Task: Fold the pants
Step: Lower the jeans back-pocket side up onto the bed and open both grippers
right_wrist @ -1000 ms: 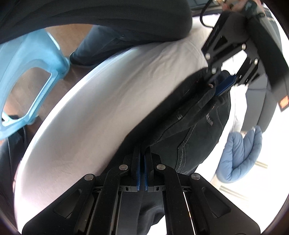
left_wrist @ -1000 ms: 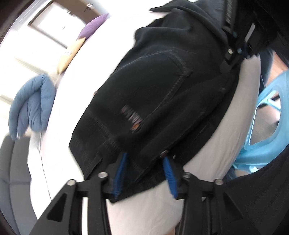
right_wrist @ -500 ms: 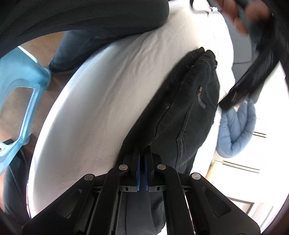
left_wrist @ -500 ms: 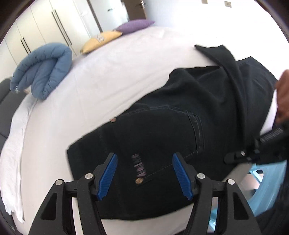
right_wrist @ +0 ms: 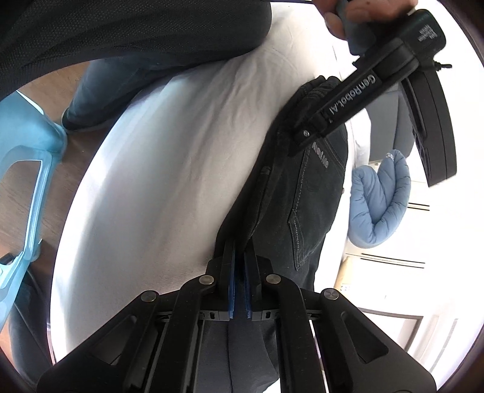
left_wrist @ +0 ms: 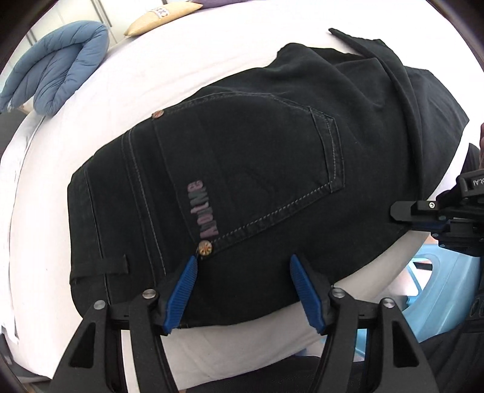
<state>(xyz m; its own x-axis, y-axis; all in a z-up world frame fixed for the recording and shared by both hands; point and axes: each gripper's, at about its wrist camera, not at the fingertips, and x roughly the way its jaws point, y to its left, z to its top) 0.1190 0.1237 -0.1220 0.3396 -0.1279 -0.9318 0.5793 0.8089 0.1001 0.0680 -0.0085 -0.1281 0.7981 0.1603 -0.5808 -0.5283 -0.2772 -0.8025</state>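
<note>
My left gripper (left_wrist: 243, 290) has just spread wide over the black pants (left_wrist: 242, 169); right gripper (right_wrist: 239, 257), at 3 o'clock, pinches their edge.

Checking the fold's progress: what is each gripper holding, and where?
The right gripper pinches the black pants at a folded edge. The left gripper is open above the waistband, holding nothing.

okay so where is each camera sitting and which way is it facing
Left wrist: on the left hand-held gripper, looking steeply down at the pants on the bed; its open blue fingers show.
Right wrist: on the right hand-held gripper, looking along the bed; fingers shut on the pants' edge, a hand shows.
Shared: pants, bed, blue cushion, stool.
</note>
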